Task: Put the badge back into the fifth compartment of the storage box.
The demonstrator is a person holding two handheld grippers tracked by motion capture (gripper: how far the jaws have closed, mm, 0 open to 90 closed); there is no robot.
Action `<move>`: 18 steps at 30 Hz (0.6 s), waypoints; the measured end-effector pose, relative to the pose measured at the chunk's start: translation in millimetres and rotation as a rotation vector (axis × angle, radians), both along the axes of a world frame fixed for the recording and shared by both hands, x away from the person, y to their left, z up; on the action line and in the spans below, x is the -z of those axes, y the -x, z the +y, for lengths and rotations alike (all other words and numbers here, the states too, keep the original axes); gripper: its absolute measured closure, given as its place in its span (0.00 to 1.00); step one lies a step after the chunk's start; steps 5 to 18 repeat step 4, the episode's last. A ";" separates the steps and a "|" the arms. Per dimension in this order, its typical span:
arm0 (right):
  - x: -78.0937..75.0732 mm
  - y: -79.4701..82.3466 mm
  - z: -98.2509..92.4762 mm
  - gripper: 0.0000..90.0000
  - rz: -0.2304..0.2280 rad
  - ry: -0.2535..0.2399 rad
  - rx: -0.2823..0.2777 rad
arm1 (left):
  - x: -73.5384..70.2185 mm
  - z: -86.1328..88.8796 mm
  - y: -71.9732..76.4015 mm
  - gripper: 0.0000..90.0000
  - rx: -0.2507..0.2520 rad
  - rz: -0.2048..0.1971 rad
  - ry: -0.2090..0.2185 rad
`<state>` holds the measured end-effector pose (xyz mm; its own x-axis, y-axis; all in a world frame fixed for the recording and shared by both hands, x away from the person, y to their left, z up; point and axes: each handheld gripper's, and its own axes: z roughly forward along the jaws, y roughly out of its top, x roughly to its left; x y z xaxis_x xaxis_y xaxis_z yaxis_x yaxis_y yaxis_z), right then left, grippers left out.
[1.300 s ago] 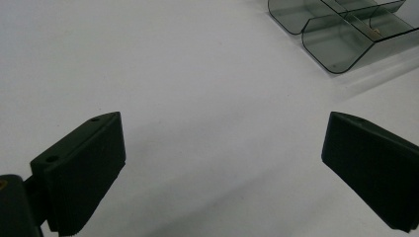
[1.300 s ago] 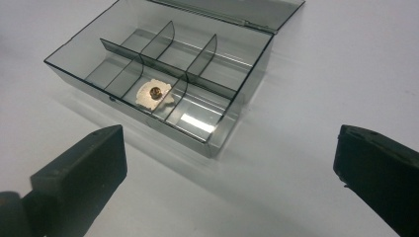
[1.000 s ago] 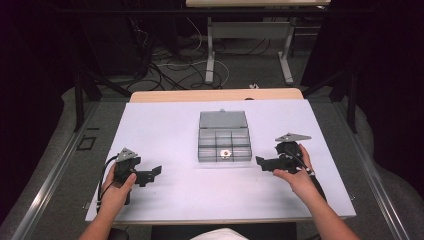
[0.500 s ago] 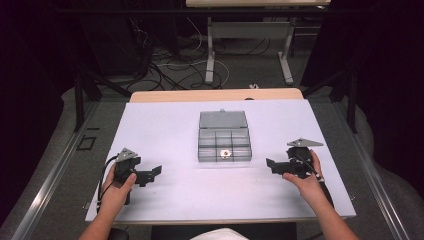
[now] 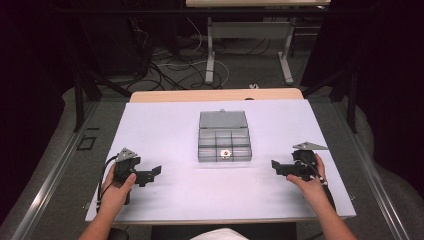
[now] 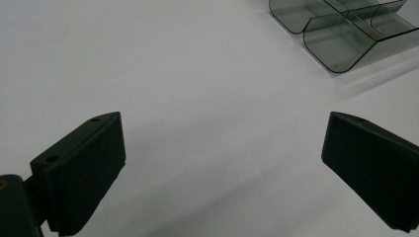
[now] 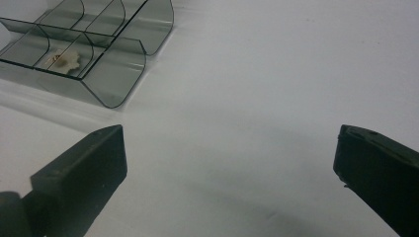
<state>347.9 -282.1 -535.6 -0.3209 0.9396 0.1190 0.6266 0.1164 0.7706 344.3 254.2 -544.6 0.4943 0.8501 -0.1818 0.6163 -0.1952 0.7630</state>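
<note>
A: What is at the left side?

B: The black two-jaw left gripper (image 5: 156,171) sits low on the white table top (image 5: 165,130), held by the person's left hand (image 5: 116,190). Its jaws stand wide apart w/ nothing between them, so it is released. It points approx. toward the middle.

A: And in the middle?

B: The smoky transparent plastic compartment box (image 5: 224,135) lies flat, lid open to the far side. A small pale part w/ an orange spot (image 5: 225,153) lies in the middle compartment of the near row. In the right gripper view this part (image 7: 64,59) is seen in a cell of the box (image 7: 118,74).

A: The right side?

B: The black two-jaw right gripper (image 5: 275,165) is near the right edge, in the person's right hand (image 5: 310,182). Also released, jaws wide, empty. Both grippers are well apart from the box, one on each side.
</note>
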 end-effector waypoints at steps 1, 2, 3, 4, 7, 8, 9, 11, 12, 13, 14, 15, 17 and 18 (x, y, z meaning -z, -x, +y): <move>-0.1 0.1 -0.2 0.00 -0.002 -0.001 0.001 | 0.0 -0.1 0.0 0.04 0.000 -0.001 0.000; -0.1 -0.1 -0.6 0.00 -0.008 0.001 -0.004 | -0.1 -0.2 -0.1 0.04 0.001 0.001 0.000; -0.3 -0.2 -0.6 0.00 -0.009 0.001 -0.003 | -0.2 -0.2 -0.1 0.04 0.001 0.000 -0.002; -0.5 -0.5 -0.9 0.00 -0.010 0.004 -0.003 | -0.3 -0.3 -0.2 0.04 0.002 -0.002 -0.003; -0.5 -0.5 -0.9 0.00 -0.010 0.004 -0.003 | -0.3 -0.3 -0.2 0.04 0.002 -0.002 -0.003; -0.5 -0.5 -0.9 0.00 -0.010 0.004 -0.003 | -0.3 -0.3 -0.2 0.04 0.002 -0.002 -0.003; -0.5 -0.5 -0.9 0.00 -0.010 0.004 -0.003 | -0.3 -0.3 -0.2 0.04 0.002 -0.002 -0.003; -0.5 -0.5 -0.9 0.00 -0.010 0.004 -0.003 | -0.3 -0.3 -0.2 0.04 0.002 -0.002 -0.003; -0.5 -0.5 -0.9 0.00 -0.010 0.004 -0.003 | -0.3 -0.3 -0.2 0.04 0.002 -0.002 -0.003; -0.5 -0.5 -0.9 0.00 -0.010 0.004 -0.003 | -0.3 -0.3 -0.2 0.04 0.002 -0.002 -0.003; -0.5 -0.5 -0.9 0.00 -0.010 0.004 -0.003 | -0.3 -0.3 -0.2 0.04 0.002 -0.002 -0.003; -0.5 -0.5 -0.9 0.00 -0.010 0.004 -0.003 | -0.3 -0.3 -0.2 0.04 0.002 -0.002 -0.003; -0.5 -0.5 -0.9 0.00 -0.010 0.004 -0.003 | -0.3 -0.3 -0.2 0.04 0.002 -0.002 -0.003; -0.5 -0.5 -0.9 0.00 -0.010 0.004 -0.003 | -0.3 -0.3 -0.2 0.04 0.002 -0.002 -0.003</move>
